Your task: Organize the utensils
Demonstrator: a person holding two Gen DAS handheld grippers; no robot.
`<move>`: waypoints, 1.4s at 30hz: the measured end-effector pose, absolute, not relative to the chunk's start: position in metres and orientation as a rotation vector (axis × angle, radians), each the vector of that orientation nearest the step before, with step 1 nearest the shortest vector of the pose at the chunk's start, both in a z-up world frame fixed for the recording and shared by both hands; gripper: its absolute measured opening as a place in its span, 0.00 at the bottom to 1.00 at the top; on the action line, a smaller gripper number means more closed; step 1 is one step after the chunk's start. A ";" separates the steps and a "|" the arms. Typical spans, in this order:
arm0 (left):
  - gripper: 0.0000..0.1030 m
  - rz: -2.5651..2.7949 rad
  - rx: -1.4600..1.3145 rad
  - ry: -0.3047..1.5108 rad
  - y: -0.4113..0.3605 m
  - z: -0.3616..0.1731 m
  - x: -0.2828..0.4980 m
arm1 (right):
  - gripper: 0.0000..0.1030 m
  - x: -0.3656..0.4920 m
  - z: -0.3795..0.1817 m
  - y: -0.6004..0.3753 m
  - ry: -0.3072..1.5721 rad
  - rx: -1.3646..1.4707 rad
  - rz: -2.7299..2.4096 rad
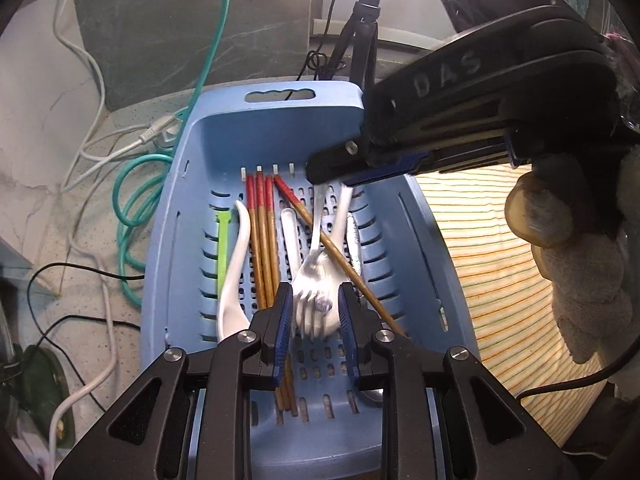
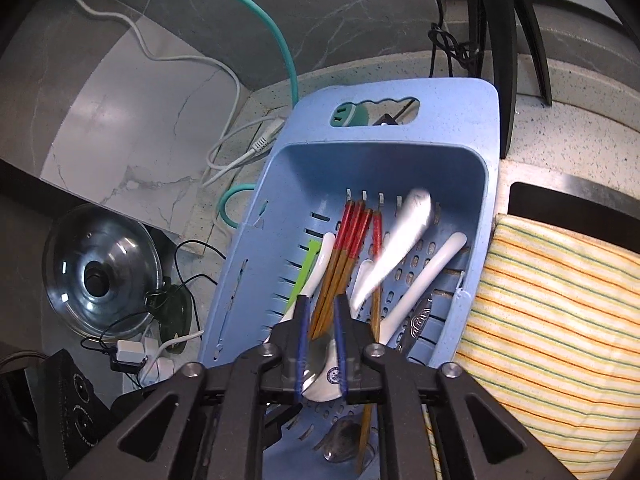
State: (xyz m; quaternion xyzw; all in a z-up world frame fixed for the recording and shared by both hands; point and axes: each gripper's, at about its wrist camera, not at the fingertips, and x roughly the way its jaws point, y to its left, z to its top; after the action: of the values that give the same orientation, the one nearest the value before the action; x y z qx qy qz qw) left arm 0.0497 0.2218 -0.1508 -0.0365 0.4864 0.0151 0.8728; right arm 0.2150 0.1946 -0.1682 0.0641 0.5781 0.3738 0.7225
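Note:
A blue slotted basket (image 1: 200, 152) (image 2: 440, 160) holds red-topped chopsticks (image 1: 262, 232) (image 2: 348, 248), white spoons (image 1: 236, 264) and a green utensil (image 1: 222, 252). A metal fork (image 1: 312, 276) and a white spoon (image 1: 342, 220) show blurred over the basket floor. Their heads lie between the pads of my open left gripper (image 1: 315, 300), and the pads do not press on them. My right gripper (image 1: 334, 178) (image 2: 321, 308) stands open just above their handle ends. In the right wrist view the blurred white handle (image 2: 408, 232) lies clear of its fingers. One chopstick (image 1: 340, 256) lies diagonally.
A striped cloth (image 1: 500, 260) (image 2: 560, 300) lies right of the basket. Teal and white cables (image 1: 128, 200) run along its left side. A tripod (image 1: 364, 28) stands behind it. A glass pot lid (image 2: 100, 268) sits far left. A gloved hand (image 1: 580, 280) holds the right gripper.

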 end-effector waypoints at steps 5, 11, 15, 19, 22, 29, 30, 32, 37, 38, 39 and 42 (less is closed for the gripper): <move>0.49 0.059 -0.058 1.011 0.220 -0.149 0.048 | 0.53 0.216 -0.159 0.190 1.229 0.150 0.820; 0.49 0.072 -0.061 1.019 0.222 -0.149 0.048 | 0.53 0.215 -0.158 0.190 1.228 0.135 0.823; 0.49 0.080 -0.064 1.015 0.222 -0.146 0.047 | 0.53 0.213 -0.155 0.188 1.230 0.136 0.827; 0.49 0.089 -0.063 1.008 0.218 -0.139 0.042 | 0.53 0.210 -0.150 0.181 1.220 0.140 0.825; 0.49 0.098 -0.050 1.004 0.212 -0.133 0.037 | 0.53 0.208 -0.145 0.172 1.219 0.146 0.831; 0.51 0.143 -0.055 0.969 0.200 -0.109 0.017 | 0.53 0.198 -0.126 0.129 1.181 0.144 0.830; 0.55 0.148 -0.057 0.963 0.199 -0.106 0.014 | 0.53 0.197 -0.124 0.121 1.179 0.145 0.828; 0.57 0.157 -0.058 0.948 0.194 -0.100 0.005 | 0.53 0.194 -0.120 0.104 1.171 0.143 0.820; 0.57 0.171 -0.072 0.917 0.175 -0.085 -0.010 | 0.53 0.183 -0.107 0.055 1.121 0.113 0.784; 0.57 0.170 -0.080 0.907 0.170 -0.082 -0.015 | 0.53 0.181 -0.105 0.044 1.112 0.112 0.776; 0.57 0.170 -0.084 0.901 0.166 -0.080 -0.017 | 0.53 0.180 -0.103 0.032 1.103 0.113 0.767; 0.57 0.178 -0.081 0.889 0.151 -0.076 -0.026 | 0.54 0.177 -0.100 -0.001 1.077 0.102 0.726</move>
State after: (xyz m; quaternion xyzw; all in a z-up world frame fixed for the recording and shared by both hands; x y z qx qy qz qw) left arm -0.0262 0.1512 -0.0764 -0.0392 0.4293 0.0862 0.8982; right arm 0.1767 -0.0012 -0.1001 0.0473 0.5012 0.3379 0.7952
